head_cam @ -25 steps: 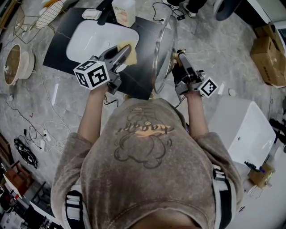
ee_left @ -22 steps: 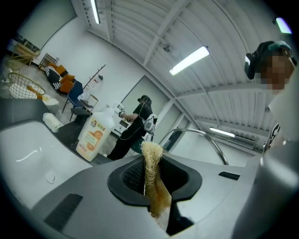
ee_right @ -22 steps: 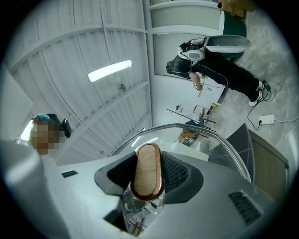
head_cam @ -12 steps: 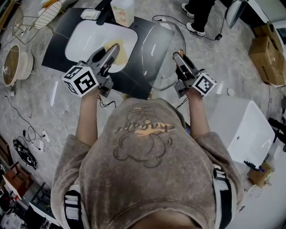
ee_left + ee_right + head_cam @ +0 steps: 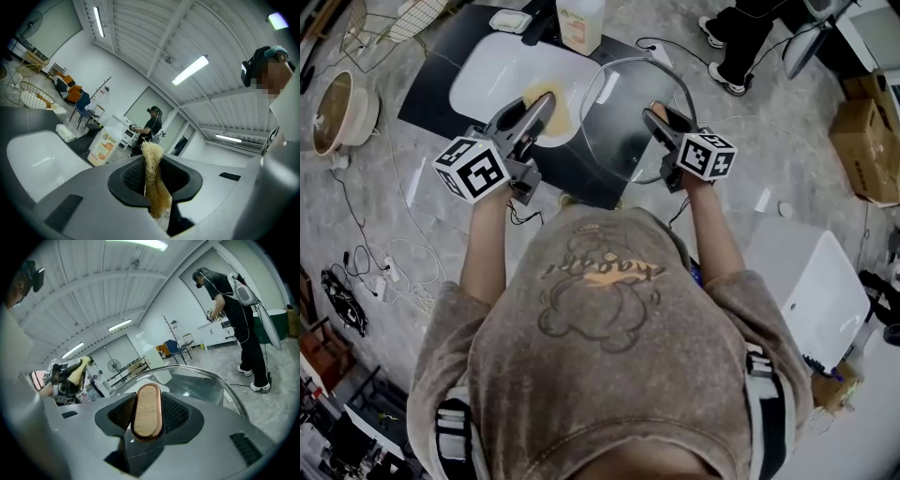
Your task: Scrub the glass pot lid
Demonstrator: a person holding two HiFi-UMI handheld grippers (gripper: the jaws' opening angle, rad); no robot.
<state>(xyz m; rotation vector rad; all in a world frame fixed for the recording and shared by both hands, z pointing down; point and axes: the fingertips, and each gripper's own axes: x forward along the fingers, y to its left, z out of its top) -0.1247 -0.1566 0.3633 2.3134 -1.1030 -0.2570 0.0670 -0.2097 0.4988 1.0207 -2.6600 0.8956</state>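
The glass pot lid (image 5: 623,127) lies tilted, face up, over the black mat's right end. My right gripper (image 5: 656,116) is shut on its wooden, copper-rimmed knob (image 5: 146,409), and the lid's rim (image 5: 213,378) curves beyond the jaws. To the left, my left gripper (image 5: 544,103) is shut on a yellow loofah sponge (image 5: 555,111), which hangs over the right edge of the white basin (image 5: 492,70), just left of the lid. The left gripper view shows the sponge (image 5: 151,161) standing up between the jaws. The sponge and the lid appear slightly apart.
A soap bottle (image 5: 581,23) and a soap dish (image 5: 512,21) stand behind the basin on the black mat (image 5: 431,89). A pot (image 5: 337,111) and cables lie on the floor at left. A white box (image 5: 811,281) and a cardboard box (image 5: 870,141) are at right. A person (image 5: 741,37) stands beyond.
The lid has swung from upright and edge-on to a tilted, face-up pose as my right gripper rolled and sank. My left gripper with the sponge shifted slightly toward the basin.
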